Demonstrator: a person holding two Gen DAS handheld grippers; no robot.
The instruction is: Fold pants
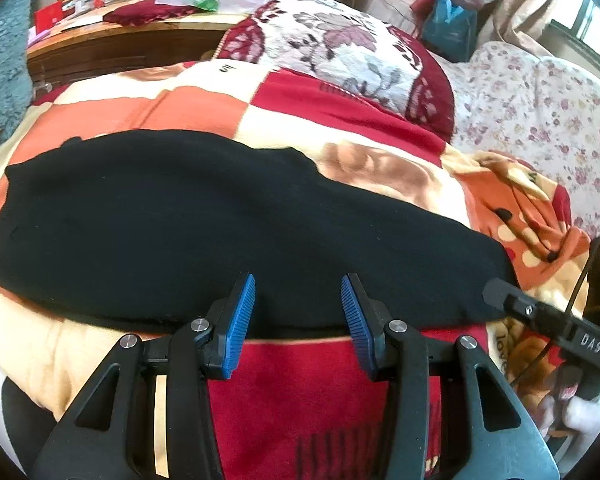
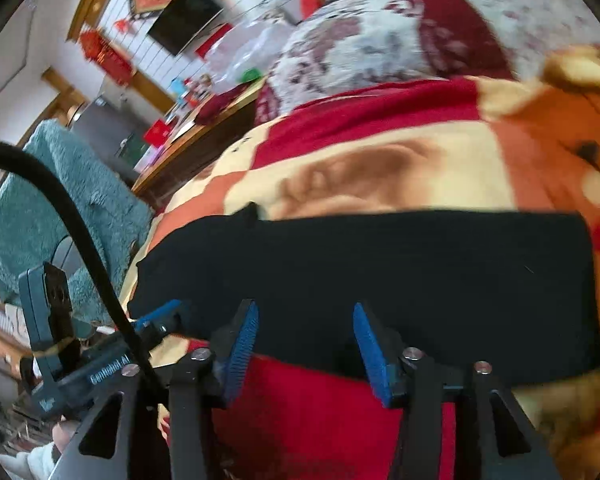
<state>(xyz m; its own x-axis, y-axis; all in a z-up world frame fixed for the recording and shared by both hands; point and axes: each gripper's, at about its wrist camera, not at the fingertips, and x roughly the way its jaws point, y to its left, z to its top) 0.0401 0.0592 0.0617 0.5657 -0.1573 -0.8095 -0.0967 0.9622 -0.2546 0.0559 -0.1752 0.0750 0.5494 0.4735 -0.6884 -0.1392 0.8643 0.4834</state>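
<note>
pants [image 1: 220,220] lie just beyond both grippers' open fingers [image 1: 242,320].

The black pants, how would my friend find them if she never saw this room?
Look for the big blanket with red, orange and cream squares that covers the bed. The black pants lie flat across it in one long dark band, just past the blue gripper pads. They are the only plain black thing there; everything around them is patterned or bright.

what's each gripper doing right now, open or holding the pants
Left gripper: open, nothing between its pads, poised at the near edge of the black pants.
Right gripper: open, holding nothing, also at the pants' near edge.
</note>
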